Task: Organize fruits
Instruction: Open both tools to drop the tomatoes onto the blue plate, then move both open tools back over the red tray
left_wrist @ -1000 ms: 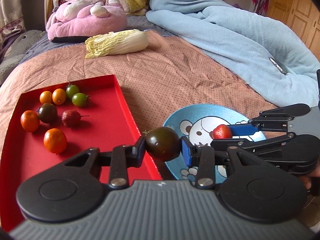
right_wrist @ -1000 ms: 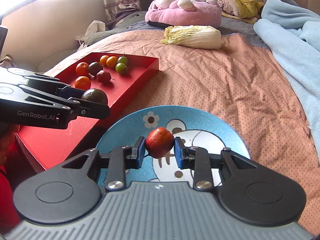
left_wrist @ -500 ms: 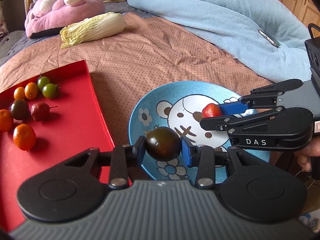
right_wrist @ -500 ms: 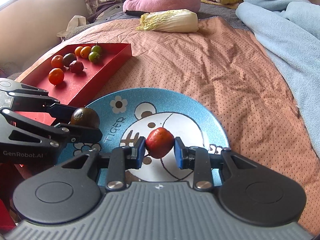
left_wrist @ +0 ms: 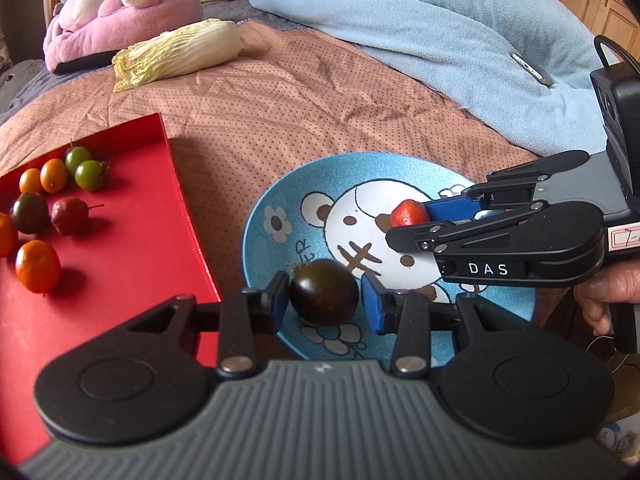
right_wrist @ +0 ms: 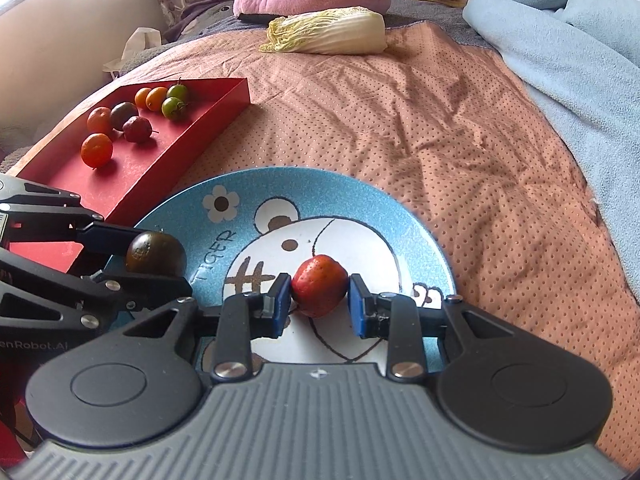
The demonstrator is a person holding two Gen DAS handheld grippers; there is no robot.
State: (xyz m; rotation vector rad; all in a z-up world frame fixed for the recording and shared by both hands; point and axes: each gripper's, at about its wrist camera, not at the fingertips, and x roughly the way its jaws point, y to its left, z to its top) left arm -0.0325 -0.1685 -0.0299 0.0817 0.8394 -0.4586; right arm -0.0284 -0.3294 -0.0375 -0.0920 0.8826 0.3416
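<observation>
Both grippers are just parting over the blue plate [left_wrist: 260,248], the left gripper [left_wrist: 325,300] around a dark tomato [left_wrist: 324,298], the right gripper [right_wrist: 319,300] around a red fruit [right_wrist: 319,291], while eight fruits wait in the red tray [left_wrist: 132,264] at left.

dark tomato [left_wrist: 324,291]: round, near-black, glossy, over blue cartoon plate's [left_wrist: 260,236] near-left rim | red fruit [right_wrist: 319,285]: small, speckled, over plate centre | red tray [left_wrist: 132,240]: left of plate, holding three orange fruits, two green ones, a dark tomato and a dark red stemmed fruit [left_wrist: 69,216]
</observation>
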